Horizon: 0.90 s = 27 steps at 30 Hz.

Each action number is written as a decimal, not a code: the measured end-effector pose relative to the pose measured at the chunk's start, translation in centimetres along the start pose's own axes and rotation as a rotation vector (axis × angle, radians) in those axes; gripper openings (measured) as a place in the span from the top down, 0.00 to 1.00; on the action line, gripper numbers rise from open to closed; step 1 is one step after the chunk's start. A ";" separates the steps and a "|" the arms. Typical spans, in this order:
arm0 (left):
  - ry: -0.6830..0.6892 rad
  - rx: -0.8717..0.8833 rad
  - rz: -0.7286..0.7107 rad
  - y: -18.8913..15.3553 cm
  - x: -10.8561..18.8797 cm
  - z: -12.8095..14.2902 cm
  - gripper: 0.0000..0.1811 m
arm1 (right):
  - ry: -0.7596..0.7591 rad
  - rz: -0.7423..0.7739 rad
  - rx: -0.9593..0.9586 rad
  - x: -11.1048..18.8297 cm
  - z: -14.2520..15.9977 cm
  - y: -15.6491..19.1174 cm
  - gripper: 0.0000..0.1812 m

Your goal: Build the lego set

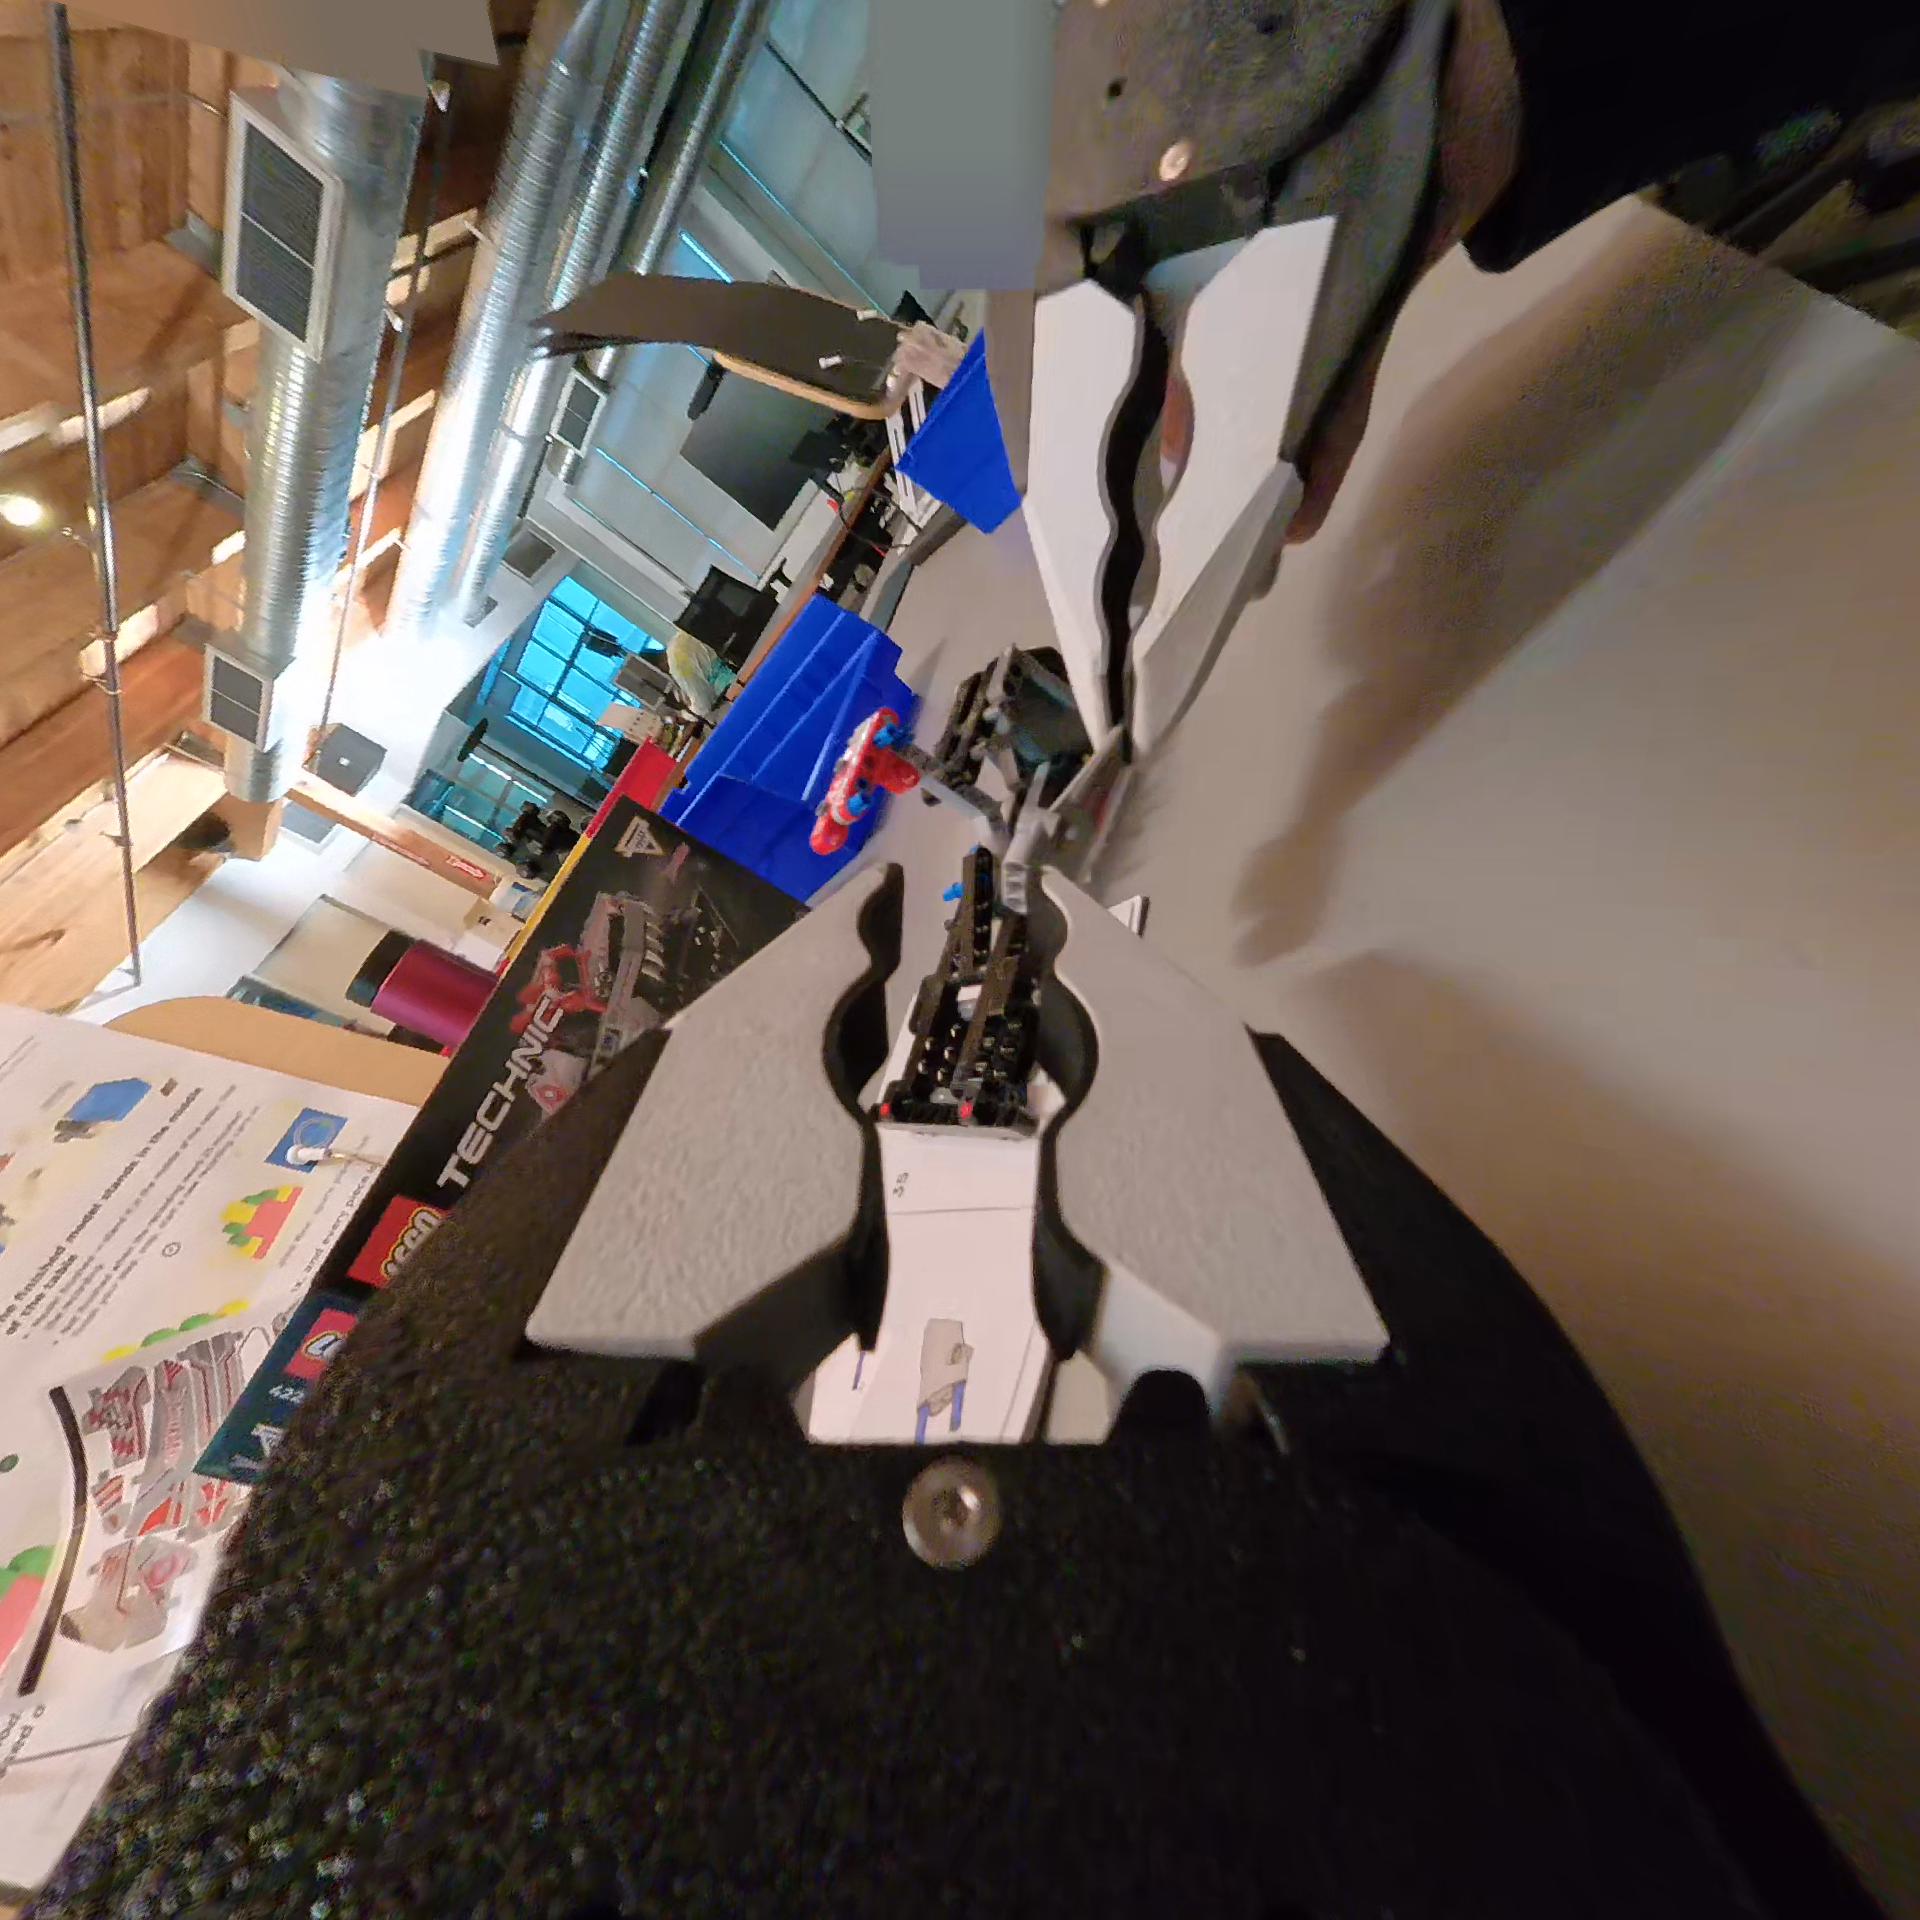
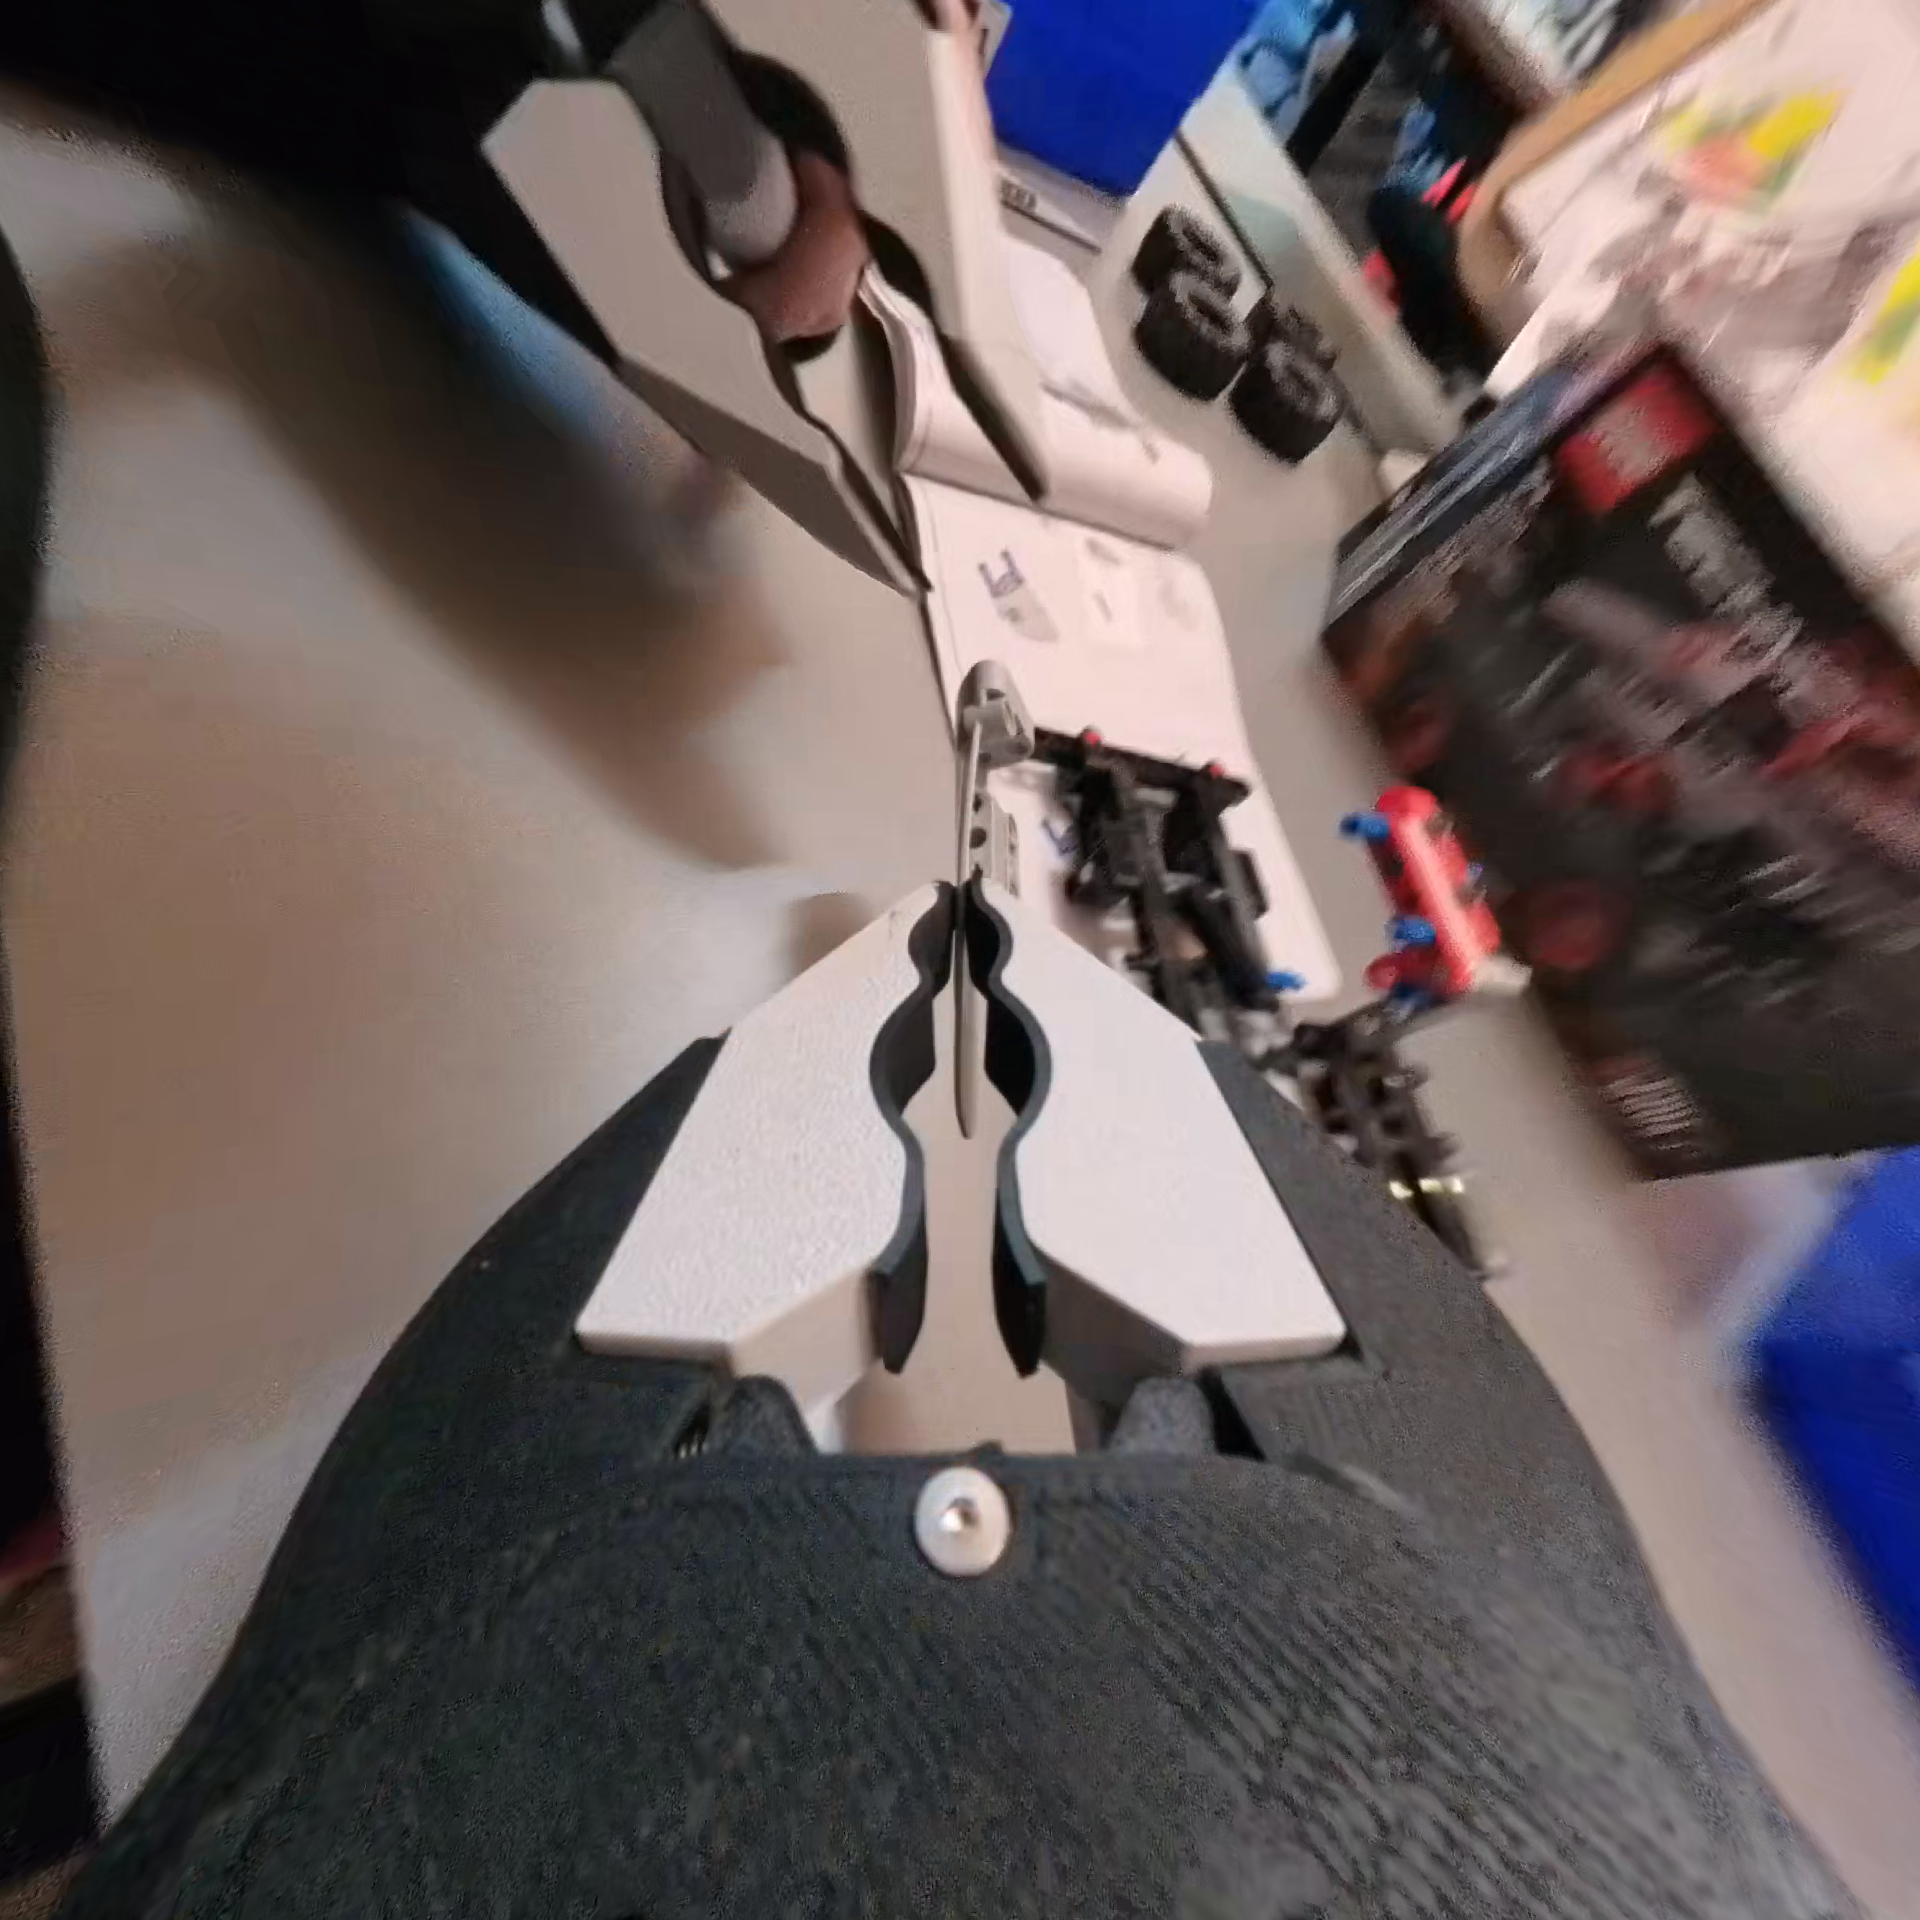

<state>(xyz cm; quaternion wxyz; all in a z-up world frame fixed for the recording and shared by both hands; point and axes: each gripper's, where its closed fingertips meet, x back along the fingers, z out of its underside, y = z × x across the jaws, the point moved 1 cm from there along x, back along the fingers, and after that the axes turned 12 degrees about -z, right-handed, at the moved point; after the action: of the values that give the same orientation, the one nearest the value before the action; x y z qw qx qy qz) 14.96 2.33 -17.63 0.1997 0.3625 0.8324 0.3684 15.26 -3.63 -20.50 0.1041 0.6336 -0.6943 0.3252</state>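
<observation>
Pinching a thin grey curved piece (image 2: 975,831) between nearly closed fingers, the right gripper (image 2: 958,894) hangs above the pale table (image 2: 416,831) — the piece sticks out past the fingertips toward the open instruction booklet (image 2: 1091,623). The left gripper (image 1: 971,894) has its fingers spread apart with nothing clamped; between them the black chassis (image 1: 971,1029) shows, lying on the booklet page (image 1: 956,1195) (whether the fingers touch it I cannot tell). In the left wrist view the right gripper (image 1: 1117,727) comes down from above, its tips at the grey piece (image 1: 1049,821) just beyond the chassis. A red part with blue pins (image 1: 868,774) sits beside the chassis, near the blue bins (image 1: 790,727) and the dark set box (image 1: 644,966). Black tires (image 2: 1236,332) are stacked farther back — blurred in the right wrist view.
</observation>
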 end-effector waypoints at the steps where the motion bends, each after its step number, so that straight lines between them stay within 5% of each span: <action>1: 0.017 0.001 0.010 -0.2 0.0 0.1 0.89 | -0.024 -0.018 -0.087 0.1 0.4 -0.2 1.00; 7: 0.216 0.187 0.114 -1.0 -0.1 1.9 0.90 | 0.000 -0.172 -0.417 -0.3 3.6 0.7 1.00; 20: 0.554 0.631 0.349 -4.2 2.1 3.6 0.84 | -0.003 -0.319 -0.502 -0.7 4.0 1.7 0.97; 27: 0.641 0.648 0.411 -5.5 3.0 4.6 0.81 | 0.001 -0.317 -0.473 -0.7 4.0 1.7 0.97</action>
<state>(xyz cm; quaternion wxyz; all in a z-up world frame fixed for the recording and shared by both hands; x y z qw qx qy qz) 13.22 4.15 -24.93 -0.2658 0.4311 0.8348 0.2156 14.89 -5.42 -24.53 0.2990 0.6921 -0.6431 0.1343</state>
